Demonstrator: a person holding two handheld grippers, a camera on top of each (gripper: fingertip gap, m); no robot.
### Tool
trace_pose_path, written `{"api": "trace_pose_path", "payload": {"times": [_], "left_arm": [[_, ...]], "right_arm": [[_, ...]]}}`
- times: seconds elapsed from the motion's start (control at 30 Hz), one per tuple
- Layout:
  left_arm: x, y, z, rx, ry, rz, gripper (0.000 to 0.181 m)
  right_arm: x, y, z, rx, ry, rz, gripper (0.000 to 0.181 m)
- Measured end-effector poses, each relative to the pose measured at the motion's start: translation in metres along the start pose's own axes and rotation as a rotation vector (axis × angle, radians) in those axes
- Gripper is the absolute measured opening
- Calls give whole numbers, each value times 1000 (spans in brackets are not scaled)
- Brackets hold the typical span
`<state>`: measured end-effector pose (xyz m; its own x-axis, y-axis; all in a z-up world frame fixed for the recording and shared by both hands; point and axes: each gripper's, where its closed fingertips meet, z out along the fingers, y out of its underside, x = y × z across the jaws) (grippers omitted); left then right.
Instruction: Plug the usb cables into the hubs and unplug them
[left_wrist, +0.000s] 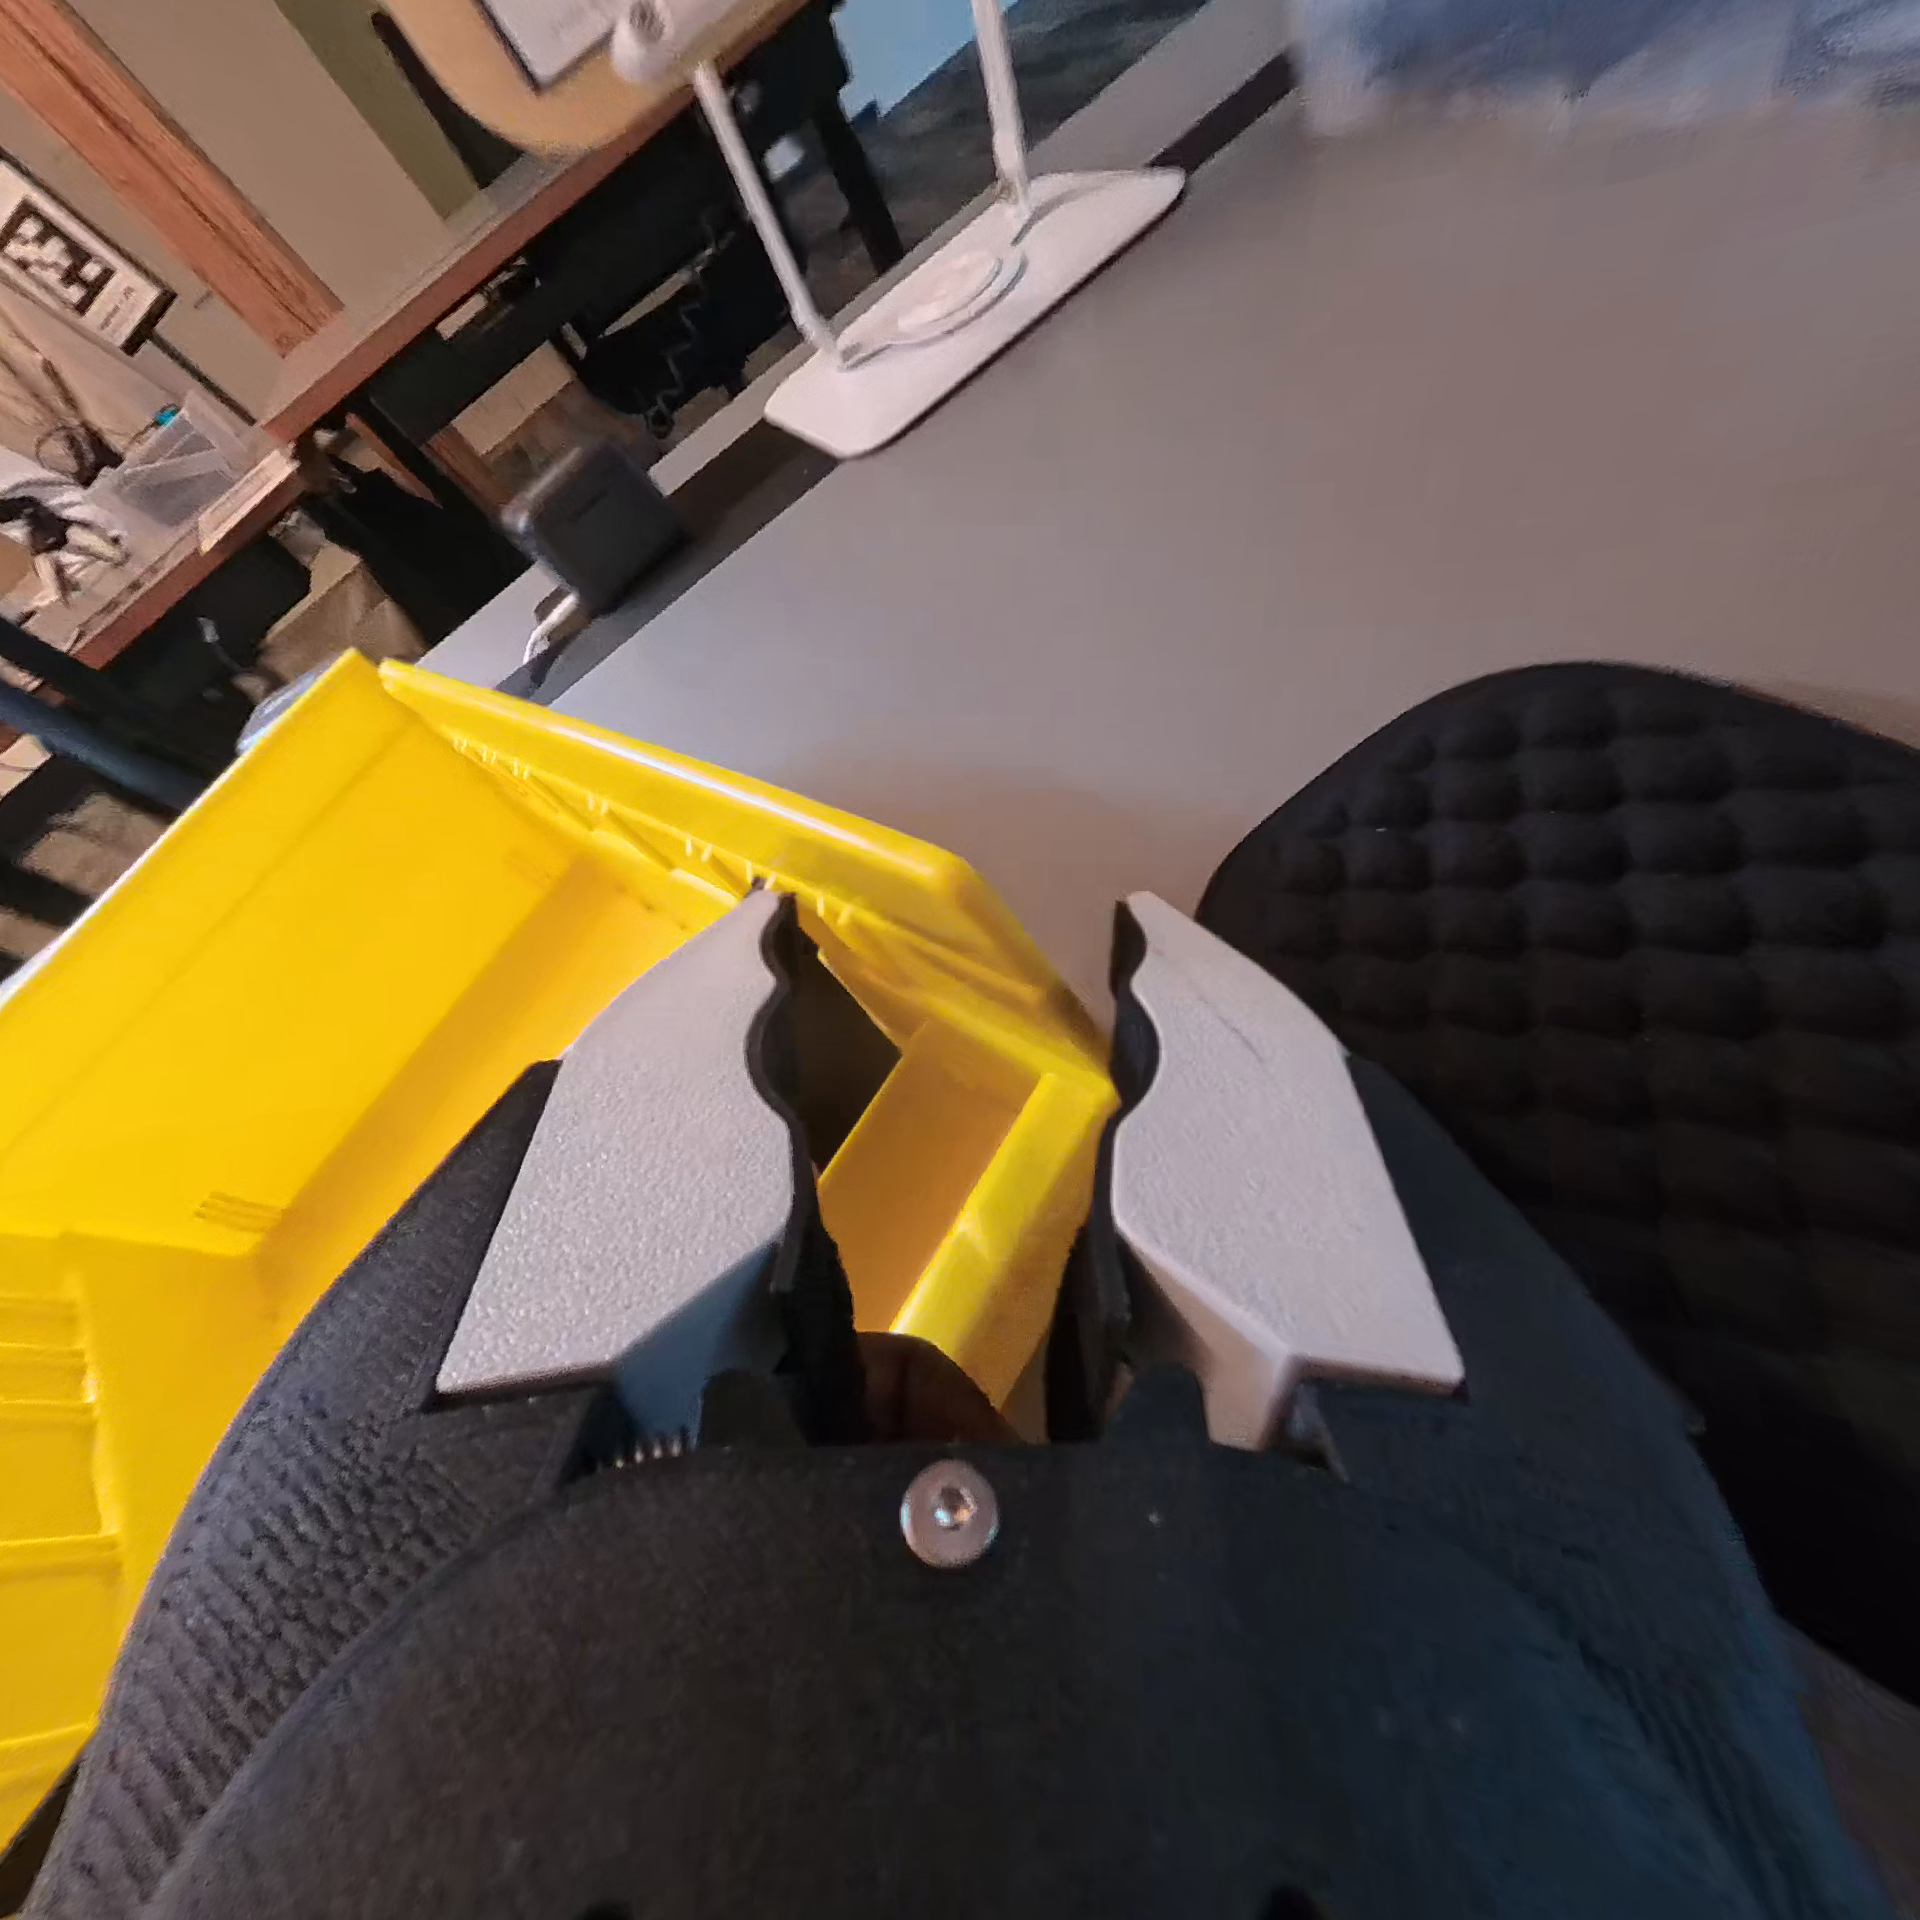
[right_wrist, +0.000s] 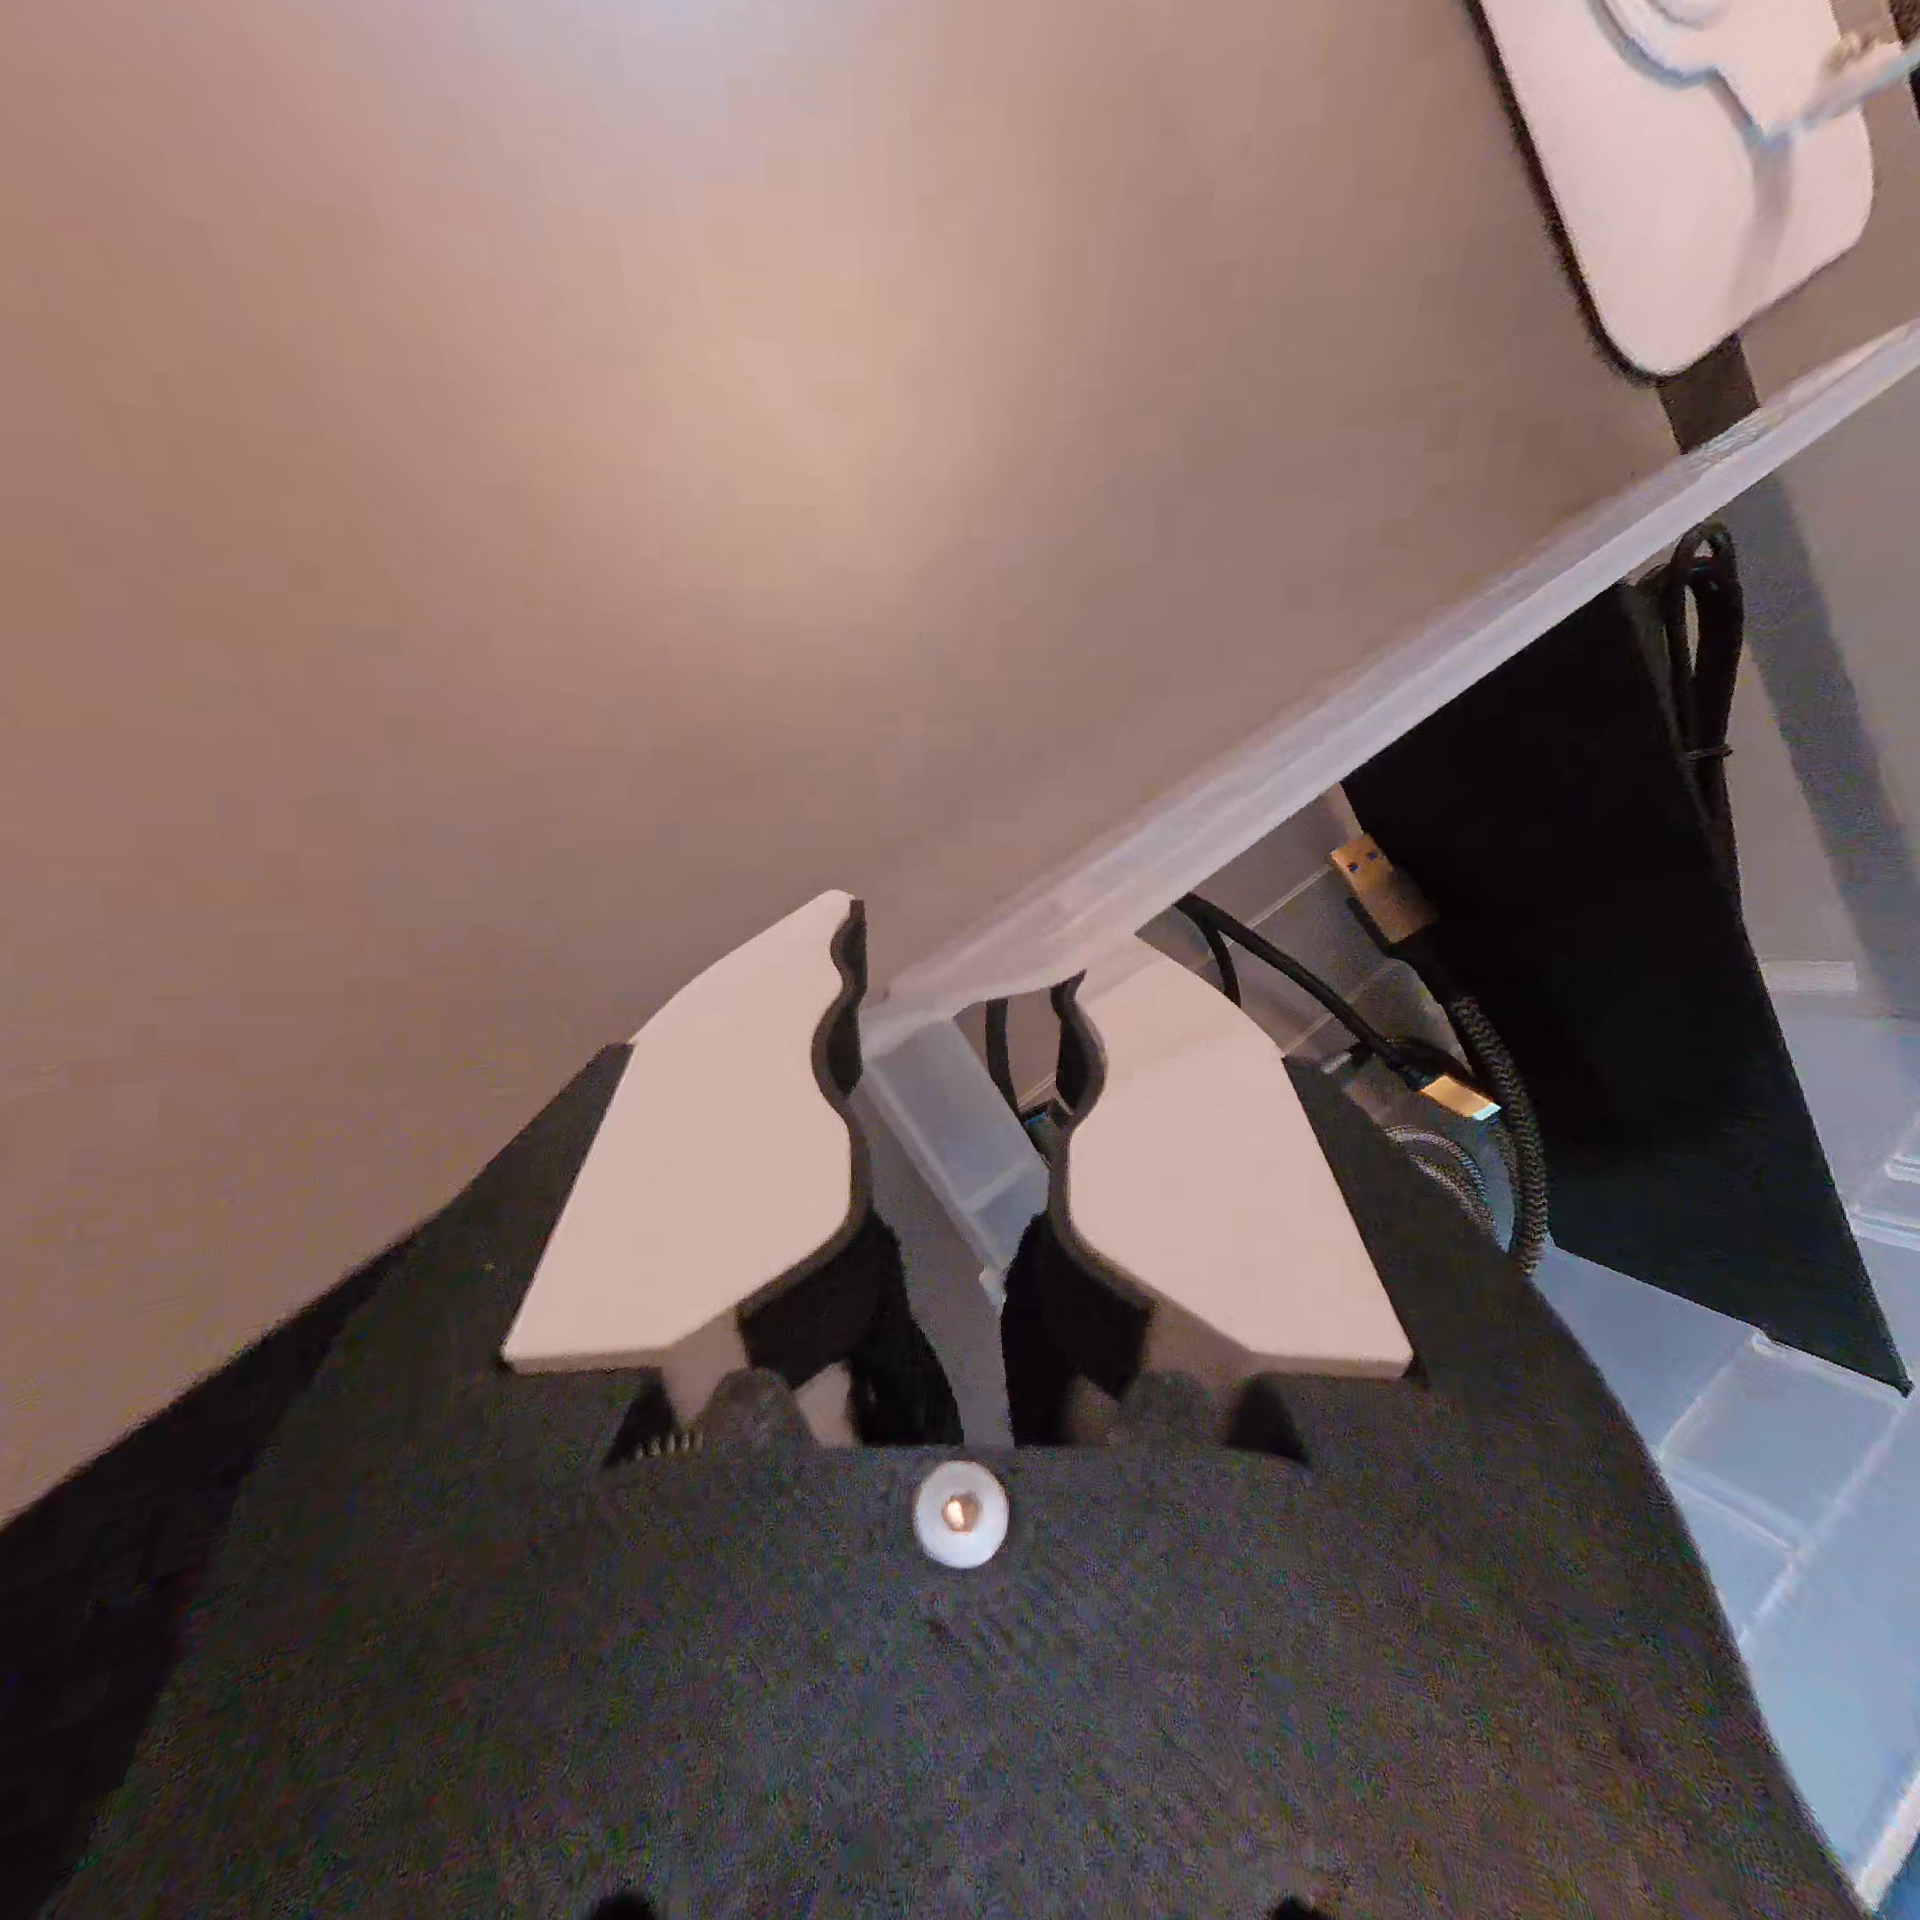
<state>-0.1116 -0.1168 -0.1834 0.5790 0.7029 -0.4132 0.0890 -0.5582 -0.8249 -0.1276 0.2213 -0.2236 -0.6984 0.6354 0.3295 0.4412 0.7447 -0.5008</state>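
In the right wrist view my right gripper (right_wrist: 961, 951) is open, its fingers either side of the near corner of a clear plastic bin (right_wrist: 1455, 665). Inside the bin lie a thin black cable (right_wrist: 1278, 977), a braided cable (right_wrist: 1501, 1122) and two gold USB plugs (right_wrist: 1382, 894), next to a flat black object (right_wrist: 1621, 935). In the left wrist view my left gripper (left_wrist: 951, 914) is open and empty, above the corner of a yellow bin (left_wrist: 312, 987). I cannot pick out a hub in either view.
A black padded mat (left_wrist: 1610, 987) lies on the grey table (left_wrist: 1143, 540) right of the yellow bin. A white lamp base (left_wrist: 977, 301) stands at the far edge and also shows in the right wrist view (right_wrist: 1683, 177). A dark box (left_wrist: 592, 530) sits at the table's edge. Spacing between my two grippers at the tips: around 35 cm.
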Motion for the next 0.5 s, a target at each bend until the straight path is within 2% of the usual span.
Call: {"api": "trace_pose_path", "payload": {"times": [0.03,0.13,0.23,0.4,0.5], "left_arm": [[1,-7,-7,38,28,-20,60],[-6,-34,-37,204,53,-104,66],[-36,-44,-71,314,-76,-135,66],[-99,-16,-113,327,-378,-235,66],[-118,6,-127,280,-476,-273,66]], "right_arm": [[-7,-11,4,9,-8,-6,34],[-31,-46,15,58,-36,-7,34],[-56,-79,25,104,-69,-21,35],[-95,-135,43,158,-115,-49,35],[-115,-167,54,186,-141,-77,36]]}}
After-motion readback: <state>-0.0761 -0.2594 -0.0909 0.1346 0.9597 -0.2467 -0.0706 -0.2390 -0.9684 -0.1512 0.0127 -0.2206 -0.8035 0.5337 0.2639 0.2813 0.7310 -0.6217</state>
